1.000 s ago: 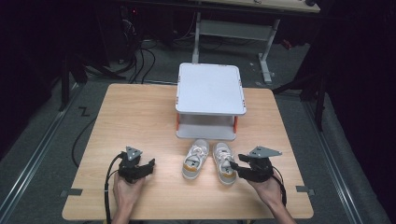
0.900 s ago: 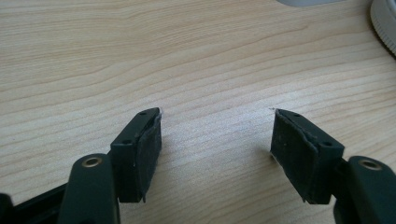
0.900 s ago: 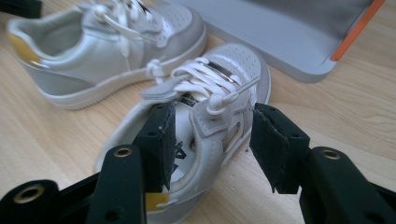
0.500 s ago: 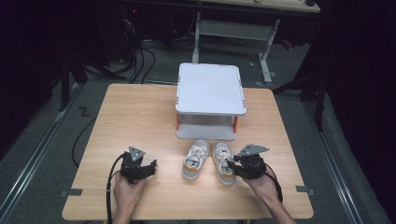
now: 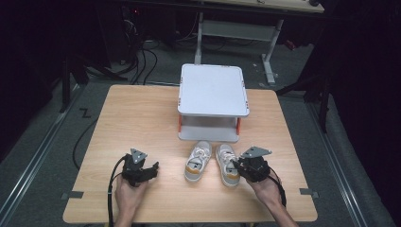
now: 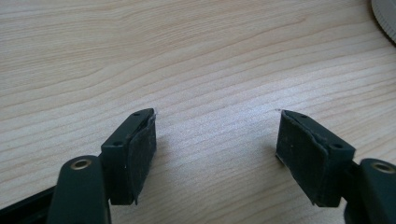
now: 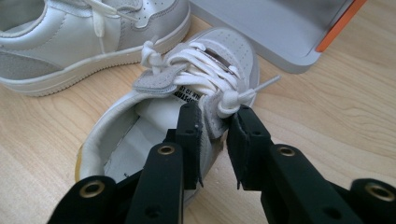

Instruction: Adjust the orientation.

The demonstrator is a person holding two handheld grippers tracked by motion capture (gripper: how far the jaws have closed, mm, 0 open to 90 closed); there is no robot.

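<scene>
Dark surround past the desk (image 5: 142,118): cables and metal legs on grey floor at 12 o'clock, hard to make out. Forearms cut off at the bottom edge of the high view. Sole of a shoe clipped at the top right corner in the left gripper view. Light wood-grain desk, tape marks near both front corners. White two-tier stand (image 5: 213,90) with orange posts at centre, toward 12 o'clock. Pair of small sneakers just in front of it, toes toward the stand. Left sneaker (image 5: 197,161) untouched. Right sneaker (image 7: 154,116) white-grey leather, white laces, grey tongue tab, tan heel edge; lies at 5 o'clock from the stand. Right hand-held gripper (image 7: 215,122) jaws just closing, now clenched on the sneaker's side wall by the laces. Left hand-held gripper (image 6: 215,135) at 7 o'clock, released, jaws wide over bare wood, well apart from the shoes.
</scene>
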